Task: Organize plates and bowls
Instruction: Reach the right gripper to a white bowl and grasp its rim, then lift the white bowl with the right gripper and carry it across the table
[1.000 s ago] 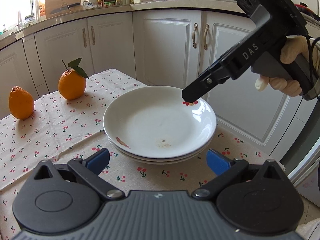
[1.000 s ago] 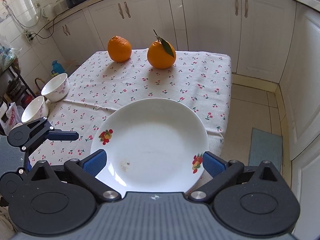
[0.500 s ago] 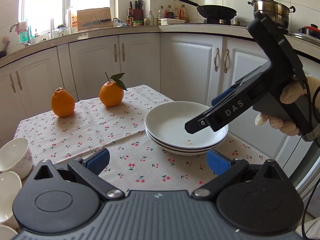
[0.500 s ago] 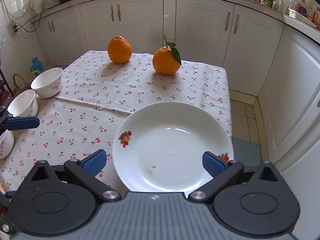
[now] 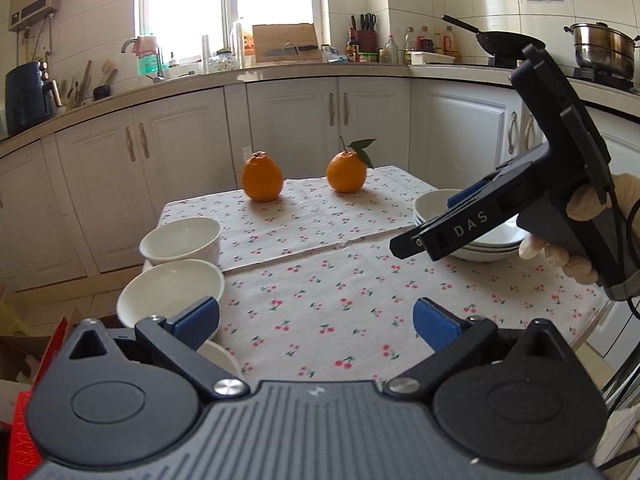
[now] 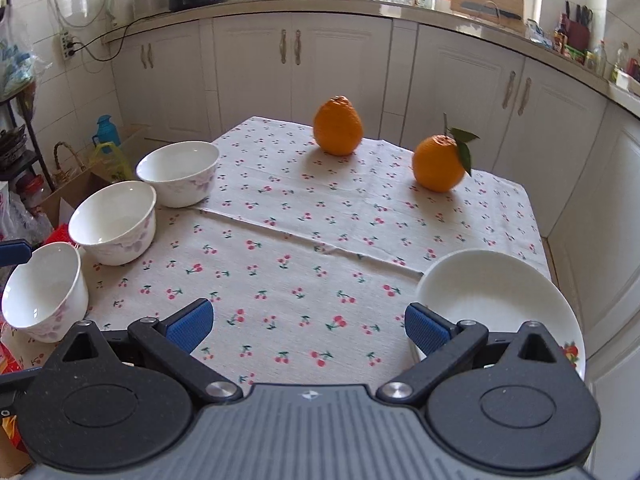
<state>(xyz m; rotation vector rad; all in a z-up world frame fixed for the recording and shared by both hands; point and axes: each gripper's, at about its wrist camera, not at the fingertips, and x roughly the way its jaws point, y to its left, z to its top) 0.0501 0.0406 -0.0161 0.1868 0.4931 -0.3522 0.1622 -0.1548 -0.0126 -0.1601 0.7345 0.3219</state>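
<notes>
Your stack of plates (image 6: 500,300) sits at the table's right edge, on the cherry-print cloth (image 6: 300,272). Three white bowls line the left edge: the far bowl (image 6: 178,172), the middle bowl (image 6: 114,220) just beside it, and the near bowl (image 6: 44,292) tilted at the corner. Your right gripper (image 6: 308,320) hangs over the cloth just left of the plates, its blue pads wide apart and holding nothing. Your left gripper (image 5: 316,320) hovers near the bowls, pads likewise spread and empty, its left pad (image 5: 196,316) overlapping the middle bowl's rim in view. Two oranges sit at the far side, the plain orange (image 6: 338,126) and the leafed orange (image 6: 438,162), well apart.
</notes>
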